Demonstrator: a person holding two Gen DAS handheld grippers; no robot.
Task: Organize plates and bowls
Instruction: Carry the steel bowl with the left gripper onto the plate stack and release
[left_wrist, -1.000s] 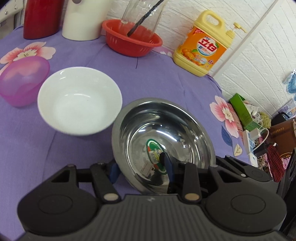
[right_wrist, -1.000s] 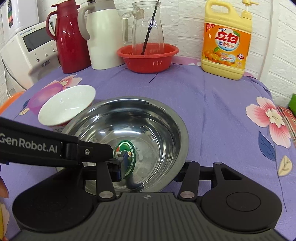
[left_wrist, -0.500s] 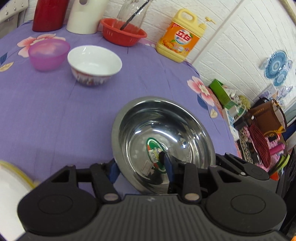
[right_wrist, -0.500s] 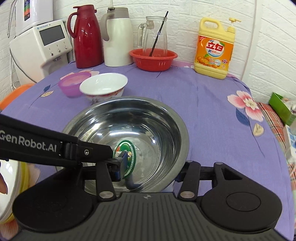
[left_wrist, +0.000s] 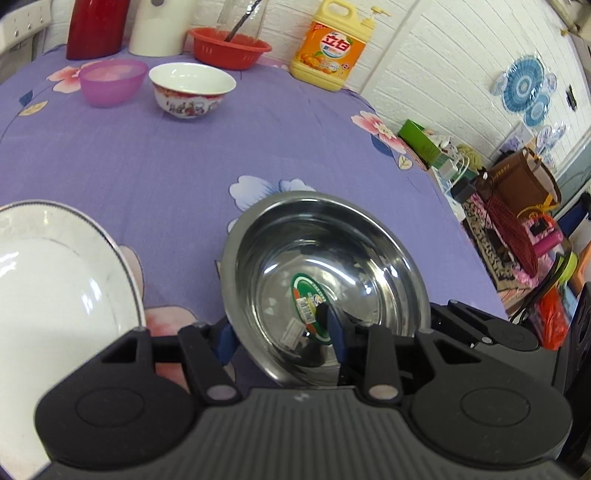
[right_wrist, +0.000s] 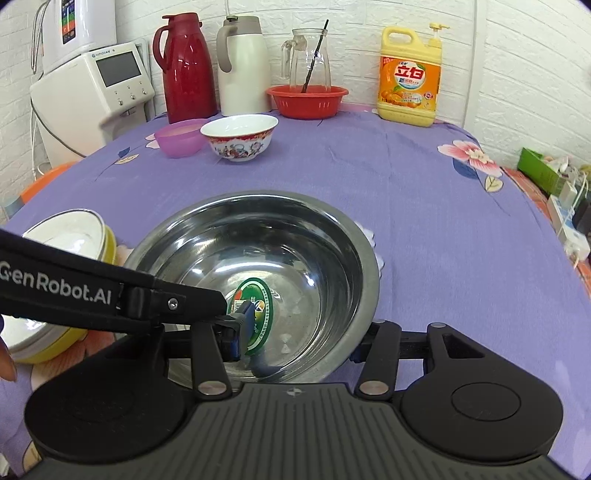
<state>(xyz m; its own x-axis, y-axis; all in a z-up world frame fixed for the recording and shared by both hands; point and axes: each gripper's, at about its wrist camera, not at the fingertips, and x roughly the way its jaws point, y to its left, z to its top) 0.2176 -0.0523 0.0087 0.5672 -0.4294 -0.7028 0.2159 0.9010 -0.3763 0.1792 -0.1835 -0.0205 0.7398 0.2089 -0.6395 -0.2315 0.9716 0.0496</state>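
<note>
A steel bowl with a green sticker fills the near middle of both views. My left gripper is shut on its near-left rim. My right gripper is shut on its near rim, one finger inside and one outside. The bowl is held above the purple cloth. A white plate on a yellow dish lies to its left. A white patterned bowl and a pink bowl stand far back.
At the back stand a red basket with a glass jug, a yellow detergent bottle, a red flask, a white flask and a white appliance. The table edge drops off at right.
Both grippers have carried the steel bowl back toward the near side of the table. The white and pink bowls now lie far off, and the white plate has come into view at left.
</note>
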